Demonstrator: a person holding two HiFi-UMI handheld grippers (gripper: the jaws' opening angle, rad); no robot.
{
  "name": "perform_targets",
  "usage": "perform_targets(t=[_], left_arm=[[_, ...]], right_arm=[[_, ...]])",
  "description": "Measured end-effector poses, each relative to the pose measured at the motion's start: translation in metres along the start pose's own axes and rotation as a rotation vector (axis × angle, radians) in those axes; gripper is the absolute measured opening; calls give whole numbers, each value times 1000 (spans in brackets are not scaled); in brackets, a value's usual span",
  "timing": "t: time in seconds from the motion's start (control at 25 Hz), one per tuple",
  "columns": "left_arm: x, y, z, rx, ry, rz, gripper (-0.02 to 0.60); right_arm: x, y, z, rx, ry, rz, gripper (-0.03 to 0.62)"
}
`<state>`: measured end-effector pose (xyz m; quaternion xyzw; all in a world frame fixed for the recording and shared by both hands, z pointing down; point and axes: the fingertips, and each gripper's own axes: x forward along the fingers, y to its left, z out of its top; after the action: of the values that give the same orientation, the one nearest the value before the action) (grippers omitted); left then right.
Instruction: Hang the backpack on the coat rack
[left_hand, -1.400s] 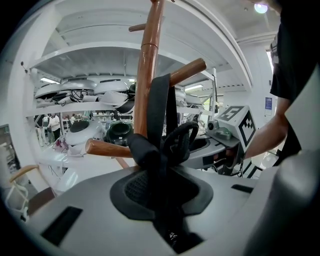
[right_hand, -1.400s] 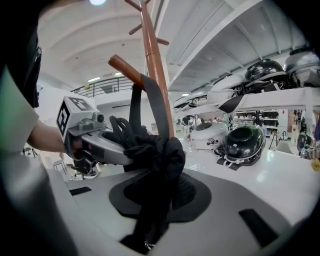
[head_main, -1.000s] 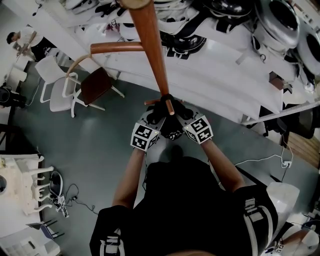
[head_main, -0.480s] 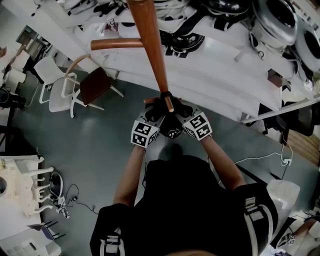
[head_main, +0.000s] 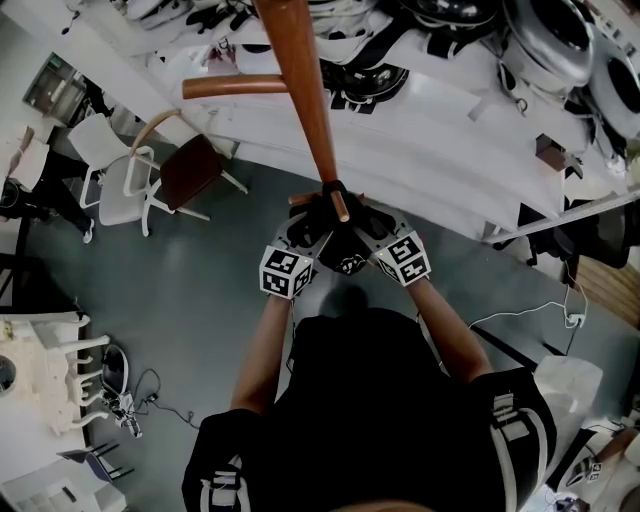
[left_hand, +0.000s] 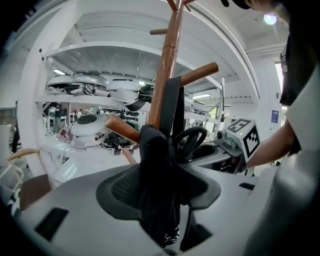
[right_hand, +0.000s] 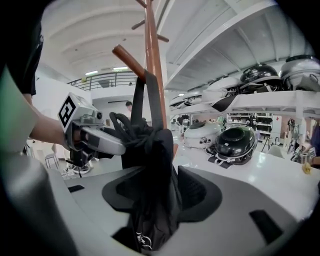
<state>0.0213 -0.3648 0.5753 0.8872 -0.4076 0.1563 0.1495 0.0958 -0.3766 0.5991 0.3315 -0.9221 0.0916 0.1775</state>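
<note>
While their jaws are opening, the left gripper (left_hand: 160, 192) and right gripper (right_hand: 160, 195) sit side by side just ahead of the person's black shirt (head_main: 380, 400), both angled toward the same spot. Black cloth of the backpack (left_hand: 157, 170) stands in the gap of each gripper, yet a ribbed pad shows bare beside the cloth in both gripper views, so neither clamps it. The backpack is bunched against the rack (head_main: 300, 90), a brown wooden pole. A strap (left_hand: 172, 107) runs up from the backpack and over a slanted peg (left_hand: 200, 74), so the bag hangs there between the two grippers. Other pegs stick out higher up the pole. Beyond the rack, white shelves (head_main: 440, 160) carry domed black and silver things. A brown-seated chair (head_main: 190, 170) stands on the grey floor (head_main: 200, 290) to the left.
</note>
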Motion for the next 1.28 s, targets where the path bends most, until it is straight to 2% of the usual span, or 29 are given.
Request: perform_targets(t=[0.2, 0.32, 0.36, 0.4, 0.44, 0.52, 0.6, 0.96, 1.28], left_arm=[[-11, -1, -7, -26, -13, 29, 220], [-18, -4, -14, -26, -5, 32, 219], [-21, -5, -16, -29, -8, 27, 206], [-24, -8, -16, -35, -16, 18, 134], [-28, -10, -15, -38, -26, 10, 93], [-33, -16, -14, -27, -37, 3, 50], [-36, -19, -17, -27, -38, -3, 41], [-48, -29, -33, -61, -29, -12, 31], [-53, -29, -37, -41, -13, -8, 31]], right_arm=[[-16, -5, -10, -48, -27, -56, 178], [-25, -2, -13, -30, -44, -49, 129], [-28, 1, -14, -14, -53, -39, 102], [-31, 3, -14, 3, -61, -28, 48], [-34, 5, -15, 18, -65, -18, 17], [-38, 10, -18, 28, -62, -3, 15], [-41, 14, -23, 19, -54, 9, 15], [-43, 32, -24, -31, -57, 39, 14], [-40, 40, -20, -25, -64, 60, 14]])
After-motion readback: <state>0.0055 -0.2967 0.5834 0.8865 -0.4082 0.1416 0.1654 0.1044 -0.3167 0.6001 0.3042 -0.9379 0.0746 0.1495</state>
